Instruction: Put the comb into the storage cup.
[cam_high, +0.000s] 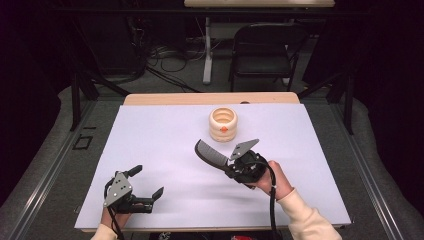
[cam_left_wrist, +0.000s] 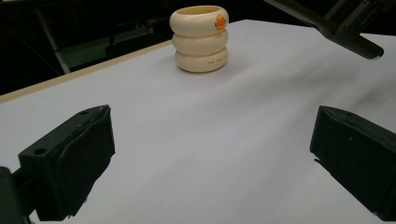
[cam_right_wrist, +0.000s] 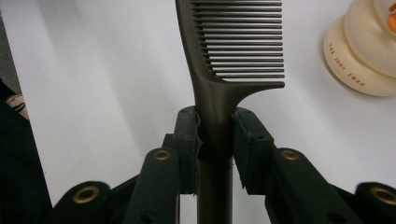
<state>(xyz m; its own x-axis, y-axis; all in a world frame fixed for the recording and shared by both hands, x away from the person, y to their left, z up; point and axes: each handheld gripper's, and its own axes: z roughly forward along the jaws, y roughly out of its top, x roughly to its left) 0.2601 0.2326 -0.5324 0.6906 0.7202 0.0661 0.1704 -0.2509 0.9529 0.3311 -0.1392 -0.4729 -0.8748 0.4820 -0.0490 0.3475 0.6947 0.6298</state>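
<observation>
A dark comb (cam_high: 211, 154) is held above the white mat by my right gripper (cam_high: 231, 167), whose jaws are shut on its handle. In the right gripper view the comb (cam_right_wrist: 233, 51) stands straight up from the pads (cam_right_wrist: 188, 140), teeth to the right. A cream ribbed ring-shaped cup (cam_high: 223, 124) with an orange mark stands upright near the far middle of the mat, a little beyond the comb's tip. My left gripper (cam_high: 148, 182) rests low at the near left, open, with bare mat between its pads (cam_left_wrist: 70, 163). The cup (cam_left_wrist: 200, 37) and the comb's handle end (cam_left_wrist: 355, 39) appear beyond it.
The white mat (cam_high: 165, 145) covers a wooden table (cam_high: 210, 98). A black folding chair (cam_high: 265, 50) and a table leg with cables stand on the floor behind the far edge.
</observation>
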